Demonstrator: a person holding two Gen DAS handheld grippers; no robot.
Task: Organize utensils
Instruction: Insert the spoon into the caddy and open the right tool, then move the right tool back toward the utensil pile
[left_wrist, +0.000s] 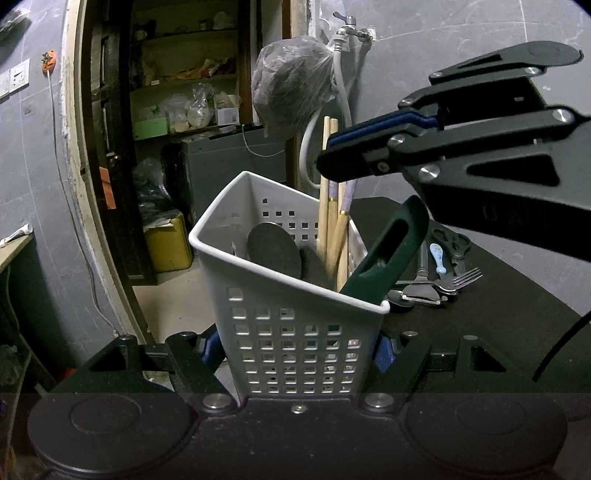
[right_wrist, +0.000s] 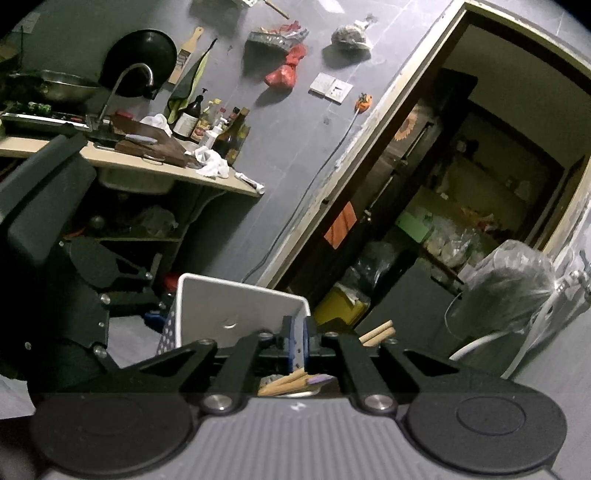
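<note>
My left gripper (left_wrist: 295, 350) is shut on a white perforated basket (left_wrist: 295, 332), one blue pad on each side wall. Inside stand a dark green slotted handle (left_wrist: 388, 258), round dark grey pieces (left_wrist: 273, 251), tall wooden sticks (left_wrist: 327, 155) and purple-banded chopsticks (left_wrist: 349, 199). My right gripper (left_wrist: 327, 157) hovers over the basket's right corner, shut, with the banded chopsticks' tops just under it. In the right wrist view the pads of the right gripper (right_wrist: 300, 343) meet above the basket (right_wrist: 229, 306). The chopsticks (right_wrist: 288, 380) lie below them, and nothing shows between the pads.
On the black table (left_wrist: 498, 350) right of the basket lie a fork (left_wrist: 467, 277), scissors (left_wrist: 452, 240), a blue-and-white spoon (left_wrist: 439, 258) and a peeler (left_wrist: 421, 293). A bagged bundle (left_wrist: 291, 85) hangs from a wall tap behind. A cluttered counter (right_wrist: 166, 166) stands far left.
</note>
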